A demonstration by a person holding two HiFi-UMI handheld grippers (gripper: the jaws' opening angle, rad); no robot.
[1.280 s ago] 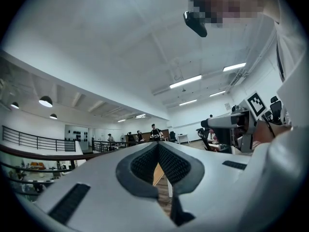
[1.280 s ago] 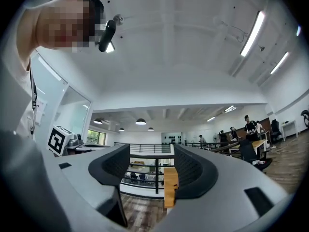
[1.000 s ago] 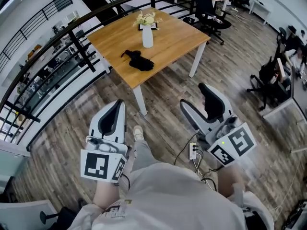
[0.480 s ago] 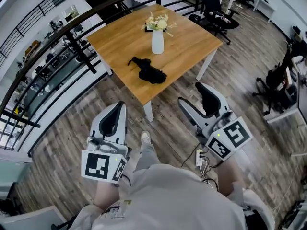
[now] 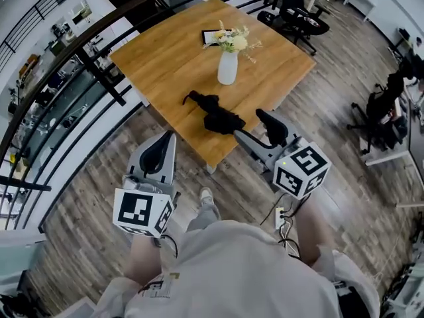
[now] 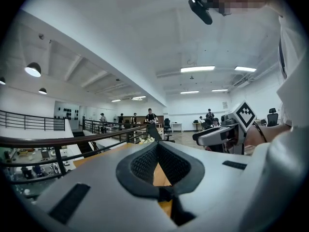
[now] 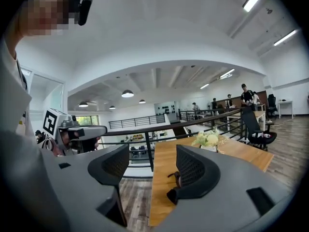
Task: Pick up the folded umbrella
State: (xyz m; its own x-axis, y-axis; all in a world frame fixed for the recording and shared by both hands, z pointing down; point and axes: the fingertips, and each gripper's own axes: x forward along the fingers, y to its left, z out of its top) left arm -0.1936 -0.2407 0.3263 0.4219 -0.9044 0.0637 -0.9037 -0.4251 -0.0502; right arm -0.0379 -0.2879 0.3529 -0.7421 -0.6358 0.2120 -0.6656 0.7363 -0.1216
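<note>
**Right claw (image 5: pixel 255 128) wide open, folded umbrella (image 5: pixel 213 111) not yet taken**

From my screens, the right claw stands with its jaws well apart and nothing between the pads. The left claw (image 5: pixel 164 142) has its jaws brought together at the tips and also holds nothing.

The folded umbrella is black and lies flat on the wooden table (image 5: pixel 159 52), near the table edge closest to me (a thin end points toward the railing side). The right claw's tips are over that edge, just beside the umbrella's nearer end. Through that claw's own camera the umbrella sits beyond the pads, partly hidden behind one of them. The left claw hangs over the floor (image 5: pixel 79 184), short of the table.

Behind the umbrella and apart from it, a white vase (image 5: pixel 227 68) of pale flowers (image 5: pixel 233 40) stands upright, and a flat dark object (image 5: pixel 212 37) lies past it. The table top is otherwise pale, bare wood. The floor is grey-brown planks, and a black railing (image 5: pixel 99 77) runs beside the table, with a lower level visible through it. A black office chair (image 5: pixel 291 12) stands past the far corner.
</note>
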